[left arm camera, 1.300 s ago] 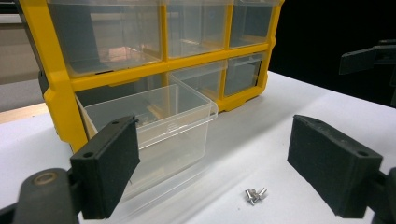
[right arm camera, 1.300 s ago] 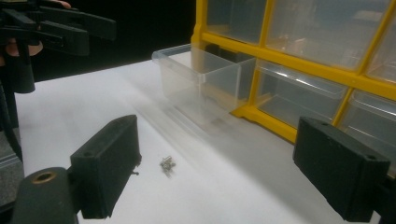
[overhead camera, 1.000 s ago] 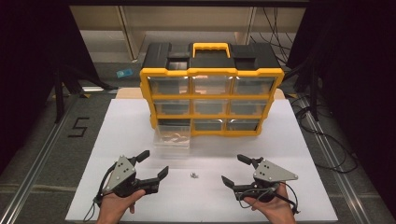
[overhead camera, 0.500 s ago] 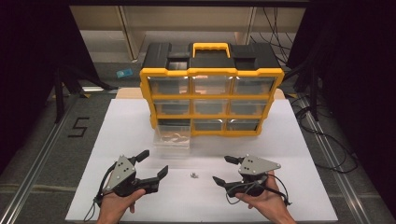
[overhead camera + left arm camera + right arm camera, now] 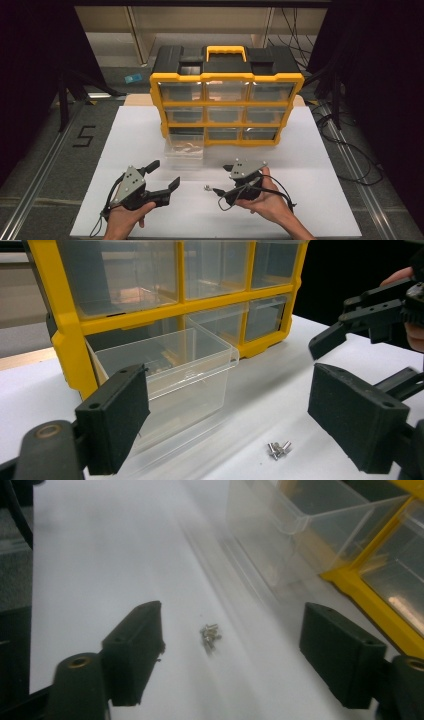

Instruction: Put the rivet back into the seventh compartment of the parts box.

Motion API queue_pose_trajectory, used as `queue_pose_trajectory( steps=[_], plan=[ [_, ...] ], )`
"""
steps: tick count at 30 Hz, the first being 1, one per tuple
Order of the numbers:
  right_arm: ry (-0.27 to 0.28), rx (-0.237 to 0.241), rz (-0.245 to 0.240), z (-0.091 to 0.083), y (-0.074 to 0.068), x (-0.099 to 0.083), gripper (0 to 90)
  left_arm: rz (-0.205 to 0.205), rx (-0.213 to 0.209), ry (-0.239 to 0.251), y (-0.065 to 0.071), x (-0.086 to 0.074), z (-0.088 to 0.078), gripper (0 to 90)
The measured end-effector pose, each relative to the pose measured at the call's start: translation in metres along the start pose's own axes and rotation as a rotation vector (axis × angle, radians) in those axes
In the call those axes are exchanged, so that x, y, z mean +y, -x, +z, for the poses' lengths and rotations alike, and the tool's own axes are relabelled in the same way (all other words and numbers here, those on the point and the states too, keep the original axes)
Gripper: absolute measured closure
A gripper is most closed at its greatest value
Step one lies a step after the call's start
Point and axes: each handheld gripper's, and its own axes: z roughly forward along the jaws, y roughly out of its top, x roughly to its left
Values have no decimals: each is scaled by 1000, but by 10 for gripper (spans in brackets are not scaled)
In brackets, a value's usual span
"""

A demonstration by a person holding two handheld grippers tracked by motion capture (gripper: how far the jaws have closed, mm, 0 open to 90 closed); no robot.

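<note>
A black "5" marks the floor [image 5: 84, 136].

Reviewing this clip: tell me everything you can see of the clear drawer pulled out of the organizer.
The clear drawer is a see-through plastic bin with a rim lip, open on top. It sits upright on the white table, pulled forward from the bottom-left slot of the yellow organizer, its back end seemingly still at the slot. Some small items lie inside, too blurred to identify. Neither claw touches it. A small cluster of metal screws lies on the table in front of it, apart from it.
</note>
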Motion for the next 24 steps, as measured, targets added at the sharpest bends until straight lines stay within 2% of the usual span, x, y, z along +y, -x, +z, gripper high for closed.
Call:
queue_pose_trajectory(
  steps=[4,9,15,24],
  plan=[
    [-52,26,15,10,4,3,343,-1,6,-4,-1,0,0,163],
    [-104,35,29,27,9,8,384,-4,6,-5,-1,0,0,164],
    [-175,67,12,45,10,11,446,-3,7,-6,-2,0,0,164],
    [-256,121,-4,73,8,16,567,-26,5,-7,-3,0,0,165]
  ],
)
